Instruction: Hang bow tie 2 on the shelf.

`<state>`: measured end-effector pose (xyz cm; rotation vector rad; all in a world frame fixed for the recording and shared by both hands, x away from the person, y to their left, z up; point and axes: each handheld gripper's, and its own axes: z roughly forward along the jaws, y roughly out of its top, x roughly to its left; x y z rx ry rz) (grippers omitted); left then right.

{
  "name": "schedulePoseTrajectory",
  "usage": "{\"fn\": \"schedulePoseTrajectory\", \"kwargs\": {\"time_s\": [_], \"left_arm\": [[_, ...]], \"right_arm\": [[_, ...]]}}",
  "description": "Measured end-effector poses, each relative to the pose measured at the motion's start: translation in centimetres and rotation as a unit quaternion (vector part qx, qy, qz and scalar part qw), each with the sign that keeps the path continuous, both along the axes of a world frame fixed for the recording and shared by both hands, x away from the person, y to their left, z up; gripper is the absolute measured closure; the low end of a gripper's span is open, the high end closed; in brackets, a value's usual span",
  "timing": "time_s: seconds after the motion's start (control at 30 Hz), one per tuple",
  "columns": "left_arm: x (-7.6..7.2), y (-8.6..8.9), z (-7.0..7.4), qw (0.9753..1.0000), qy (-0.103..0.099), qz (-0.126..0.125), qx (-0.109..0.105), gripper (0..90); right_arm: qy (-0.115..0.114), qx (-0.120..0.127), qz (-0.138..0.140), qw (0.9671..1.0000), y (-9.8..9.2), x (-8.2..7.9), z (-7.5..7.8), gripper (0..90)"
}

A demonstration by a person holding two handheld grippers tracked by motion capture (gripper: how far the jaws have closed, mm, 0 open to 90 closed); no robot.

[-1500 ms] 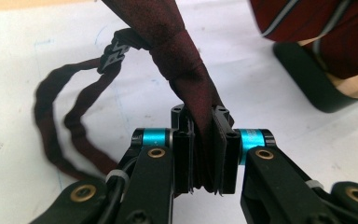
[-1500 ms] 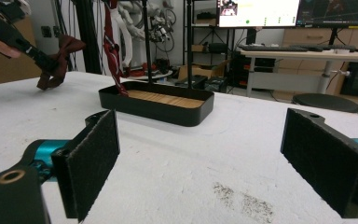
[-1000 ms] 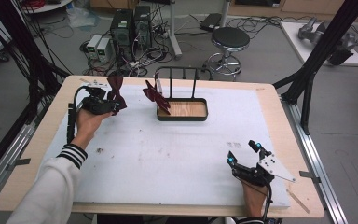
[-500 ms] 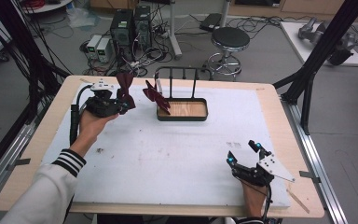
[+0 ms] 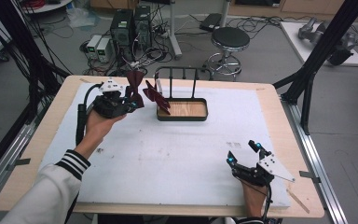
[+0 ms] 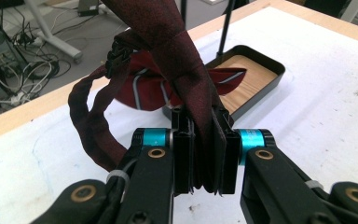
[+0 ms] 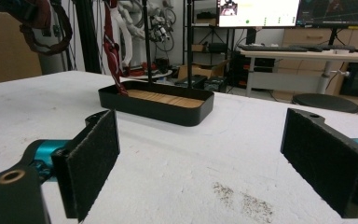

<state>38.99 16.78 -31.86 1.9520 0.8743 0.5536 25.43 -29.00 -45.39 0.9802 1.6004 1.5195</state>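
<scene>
- The left gripper (image 5: 131, 96) was raised just left of the black tray (image 5: 182, 117), its jaws clenched on a dark red bow tie (image 6: 177, 56); in the left gripper view the fabric ran up between the two pads, and the tie's strap (image 6: 91, 123) looped out to one side.
- A second, striped bow tie (image 5: 156, 95) hung at the tray's left end, between the held tie and the tray's upright black rack (image 5: 182, 79); whether the two ties touched could not be told.
- The tray, with its wooden floor bare, lay on the white mat (image 5: 177, 158) towards the far edge of the table (image 5: 279, 100).
- The right gripper (image 5: 244, 156) rested on the mat well apart from the tray, on the near right side, its jaws spread wide and holding nothing.
- Beyond the tray, off the table, stood a round stool (image 5: 230, 39) and computer cases (image 5: 130, 25) among floor cables.
</scene>
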Motion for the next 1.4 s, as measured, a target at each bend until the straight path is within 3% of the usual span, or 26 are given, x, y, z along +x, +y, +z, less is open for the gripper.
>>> {"fn": "schedulePoseTrajectory", "kwargs": {"time_s": [0.33, 0.6, 0.93, 1.07, 1.4], "left_arm": [[-0.6, -2.0, 1.3, 0.9997, -0.022, -0.011, 0.002, 80.6], [-1.0, -3.3, 1.5, 0.9993, -0.018, -0.031, 0.002, 80.6], [-1.0, -4.7, 1.9, 0.998, -0.015, -0.058, -0.018, 80.7], [-1.1, -5.5, 2.1, 0.9974, -0.016, -0.068, -0.017, 80.7], [-0.7, -7.4, 2.7, 0.9967, -0.018, -0.074, -0.027, 80.7]], "right_arm": [[0.001, 0.0, 0.0, 1.0, 0.0, 0.0, 0.0, 10.8], [0.001, 0.002, 0.001, 1.0, 0.0, 0.0, 0.0, 10.8], [0.001, 0.001, 0.0, 1.0, 0.0, 0.0, 0.0, 10.8], [0.001, 0.0, 0.0, 1.0, 0.0, 0.0, 0.0, 10.8], [0.001, 0.002, 0.001, 1.0, 0.0, 0.0, 0.0, 10.8]]}}
